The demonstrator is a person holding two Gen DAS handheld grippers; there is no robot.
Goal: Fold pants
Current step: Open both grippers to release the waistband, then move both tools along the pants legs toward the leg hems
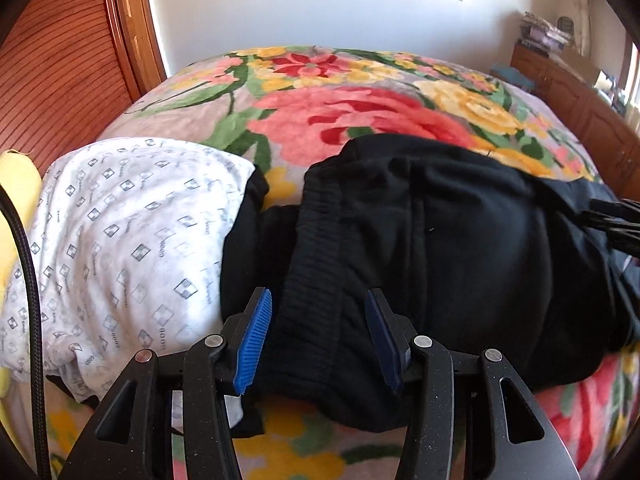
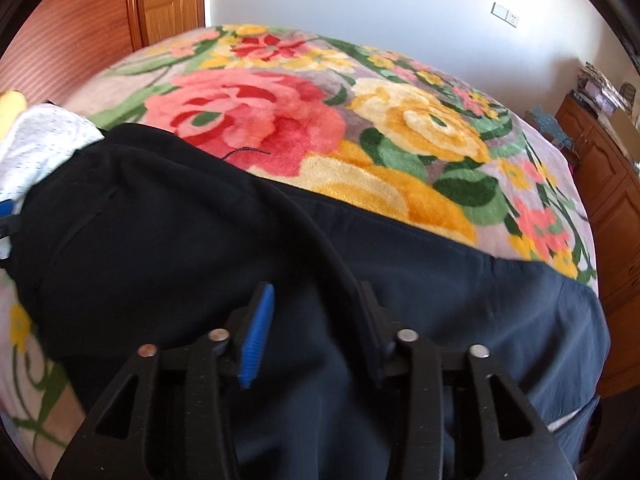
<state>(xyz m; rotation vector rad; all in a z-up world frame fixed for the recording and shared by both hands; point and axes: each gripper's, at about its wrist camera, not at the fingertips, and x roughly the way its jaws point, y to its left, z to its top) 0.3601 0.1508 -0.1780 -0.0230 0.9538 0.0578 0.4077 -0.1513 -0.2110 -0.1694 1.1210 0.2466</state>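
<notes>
Black pants lie bunched and partly folded across a floral blanket. Their ribbed elastic waistband runs toward me between the blue pads of my left gripper, which is open, its pads clear of the cloth. In the right wrist view the pants fill the lower half, with a folded edge crossing diagonally. My right gripper hovers open just over that dark cloth, gripping nothing. Its black fingers show at the right edge of the left wrist view, on the pants.
A white patterned cloth lies bunched left of the pants, partly over another dark garment. Beyond it sit a yellow item and a ribbed wooden headboard. A wooden cabinet stands along the bed's right side. A black cable hangs at left.
</notes>
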